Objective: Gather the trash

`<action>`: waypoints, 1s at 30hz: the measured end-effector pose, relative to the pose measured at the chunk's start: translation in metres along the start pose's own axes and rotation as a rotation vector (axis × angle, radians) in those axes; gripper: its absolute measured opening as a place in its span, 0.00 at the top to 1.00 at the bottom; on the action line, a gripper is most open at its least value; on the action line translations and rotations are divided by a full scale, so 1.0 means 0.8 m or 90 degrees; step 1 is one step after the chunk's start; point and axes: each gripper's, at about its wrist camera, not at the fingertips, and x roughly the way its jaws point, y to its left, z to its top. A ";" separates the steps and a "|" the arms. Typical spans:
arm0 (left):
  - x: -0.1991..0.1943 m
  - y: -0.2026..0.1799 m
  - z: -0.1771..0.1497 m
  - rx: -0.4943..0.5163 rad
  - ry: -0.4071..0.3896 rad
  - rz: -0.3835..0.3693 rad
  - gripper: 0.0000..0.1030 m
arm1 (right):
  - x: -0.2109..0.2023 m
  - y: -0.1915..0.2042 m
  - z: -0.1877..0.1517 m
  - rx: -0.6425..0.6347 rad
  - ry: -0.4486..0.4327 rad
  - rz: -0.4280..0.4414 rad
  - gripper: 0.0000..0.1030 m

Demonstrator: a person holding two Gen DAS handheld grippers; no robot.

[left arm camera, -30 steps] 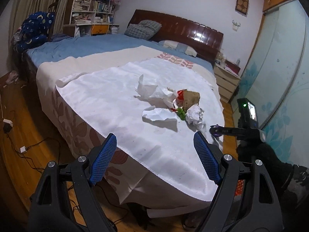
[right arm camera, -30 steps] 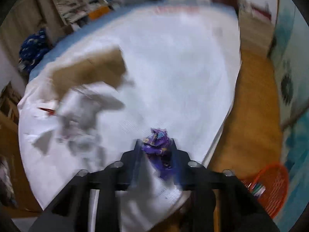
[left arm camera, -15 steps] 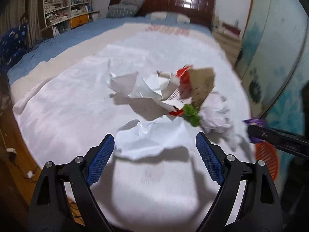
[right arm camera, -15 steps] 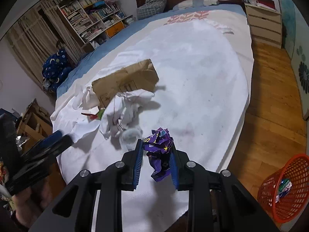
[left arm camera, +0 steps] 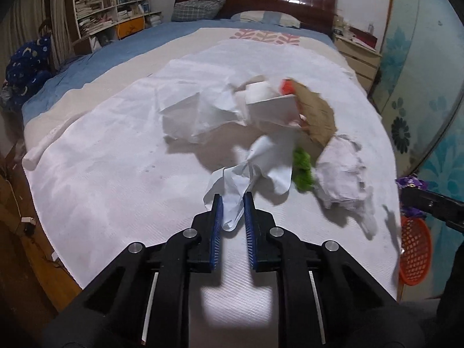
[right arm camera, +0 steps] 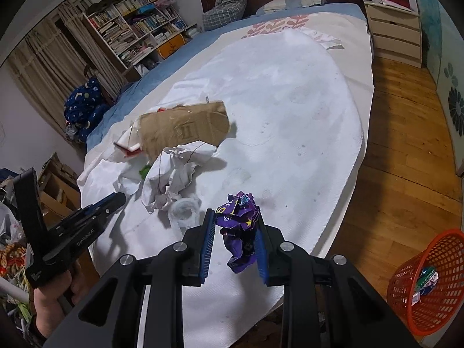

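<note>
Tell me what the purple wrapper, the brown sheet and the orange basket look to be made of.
Purple wrapper: likely glossy plastic or foil film, since it holds sharp, shiny crinkles. Brown sheet: corrugated cardboard by the look, matte tan, stiff, with a printed mark. Orange basket: probably moulded plastic, an open mesh wall of one even colour.

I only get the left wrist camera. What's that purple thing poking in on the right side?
Observer: A crumpled purple wrapper. The right wrist view shows the right gripper shut on it.
Child: Is the orange basket empty?
Observer: No. The right wrist view looks down into the orange basket, and a few scraps lie inside.
Child: Who's holding my gripper, the one pinching the white paper?
Observer: A bare hand grips the handle of the left gripper, low at the left edge of the right wrist view.
</note>
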 end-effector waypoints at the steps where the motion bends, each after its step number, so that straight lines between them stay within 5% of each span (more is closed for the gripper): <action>1: -0.004 0.000 0.000 -0.002 -0.005 -0.003 0.90 | 0.000 0.001 -0.001 -0.001 0.000 0.000 0.74; 15: -0.104 -0.027 -0.006 0.032 -0.083 0.005 0.98 | -0.058 0.005 -0.008 -0.029 -0.063 0.029 0.74; 23: -0.230 -0.105 0.016 0.101 -0.197 -0.022 0.98 | -0.222 -0.039 -0.006 -0.043 -0.203 0.046 0.74; 30: -0.269 -0.249 0.057 0.178 -0.249 -0.148 0.98 | -0.369 -0.160 -0.027 -0.011 -0.280 -0.042 0.74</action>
